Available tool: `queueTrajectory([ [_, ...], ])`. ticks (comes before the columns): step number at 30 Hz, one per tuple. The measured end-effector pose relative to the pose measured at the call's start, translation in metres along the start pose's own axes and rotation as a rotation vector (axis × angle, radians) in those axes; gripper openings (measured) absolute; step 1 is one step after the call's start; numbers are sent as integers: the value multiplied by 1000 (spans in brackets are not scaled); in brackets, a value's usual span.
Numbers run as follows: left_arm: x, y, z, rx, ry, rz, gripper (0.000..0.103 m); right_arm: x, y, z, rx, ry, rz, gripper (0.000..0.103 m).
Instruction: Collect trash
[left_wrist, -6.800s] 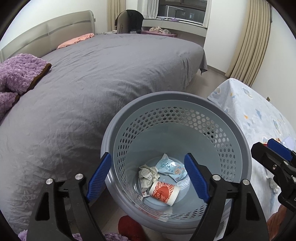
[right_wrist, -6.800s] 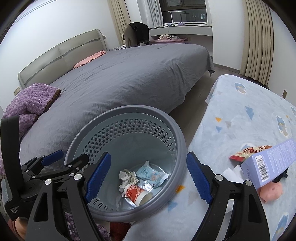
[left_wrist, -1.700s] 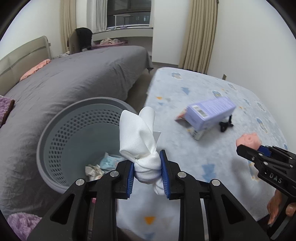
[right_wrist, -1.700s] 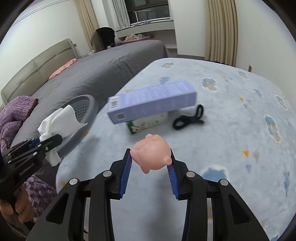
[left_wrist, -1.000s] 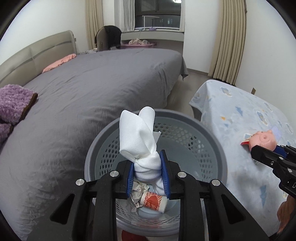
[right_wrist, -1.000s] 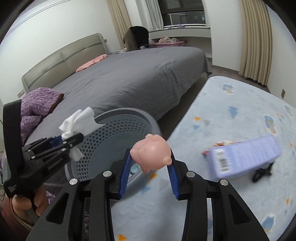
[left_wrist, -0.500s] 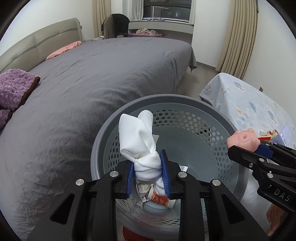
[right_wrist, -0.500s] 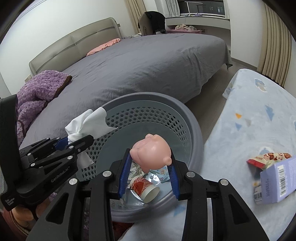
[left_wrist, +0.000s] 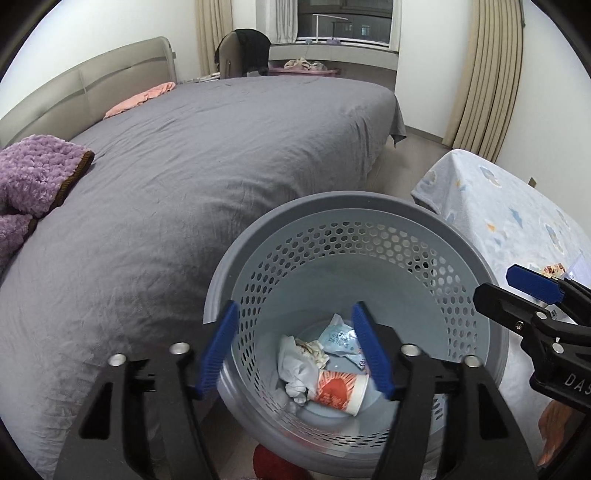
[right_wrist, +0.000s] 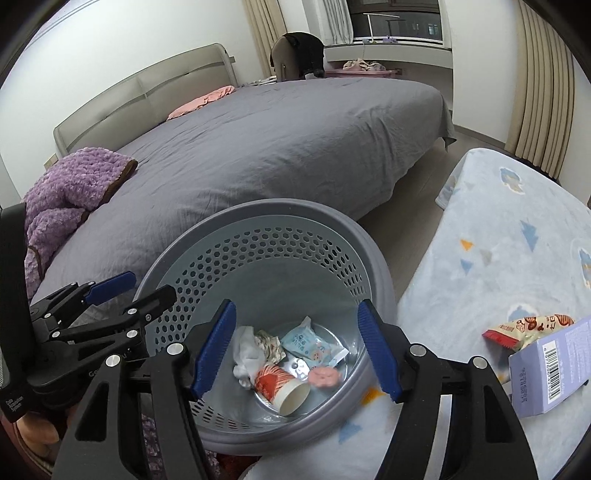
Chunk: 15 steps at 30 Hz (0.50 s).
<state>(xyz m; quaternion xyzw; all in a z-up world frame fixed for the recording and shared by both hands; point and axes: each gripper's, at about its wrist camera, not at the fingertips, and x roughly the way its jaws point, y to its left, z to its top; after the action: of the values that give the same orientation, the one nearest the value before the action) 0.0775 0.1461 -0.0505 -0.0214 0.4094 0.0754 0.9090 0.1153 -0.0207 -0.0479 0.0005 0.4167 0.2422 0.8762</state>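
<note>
A grey perforated trash basket (left_wrist: 388, 206) (right_wrist: 258, 210) stands between the bed and the low table. At its bottom lie a white tissue (left_wrist: 295, 373) (right_wrist: 245, 354), a red paper cup (left_wrist: 338, 389) (right_wrist: 282, 386), a light blue packet (left_wrist: 338, 338) (right_wrist: 306, 345) and a pink pig toy (right_wrist: 324, 377). My left gripper (left_wrist: 297, 349) hangs over the basket, jaws opening, nothing between them. My right gripper (right_wrist: 295, 347) hangs over it too, jaws opening and empty. Each gripper shows at the edge of the other's view.
A grey bed (left_wrist: 207, 147) with a purple blanket (left_wrist: 33, 173) fills the left. To the right is a table under a blue patterned cloth (right_wrist: 509, 240), bearing a purple box (right_wrist: 550, 362) and a snack wrapper (right_wrist: 528, 328). Something red (left_wrist: 273, 461) lies on the floor below the basket.
Both grippers have opened. The white tissue dropped from the left one and the pink pig toy from the right one; both now lie in the basket.
</note>
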Motion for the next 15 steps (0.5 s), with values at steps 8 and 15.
queueTrajectory([
  [8,-2,1,1,-8,-9,5,73,-2,-1,-2,10,1,3,66],
  [15,-3,1,1,-9,-12,5,75,-3,-2,-5,19,7,4,66],
])
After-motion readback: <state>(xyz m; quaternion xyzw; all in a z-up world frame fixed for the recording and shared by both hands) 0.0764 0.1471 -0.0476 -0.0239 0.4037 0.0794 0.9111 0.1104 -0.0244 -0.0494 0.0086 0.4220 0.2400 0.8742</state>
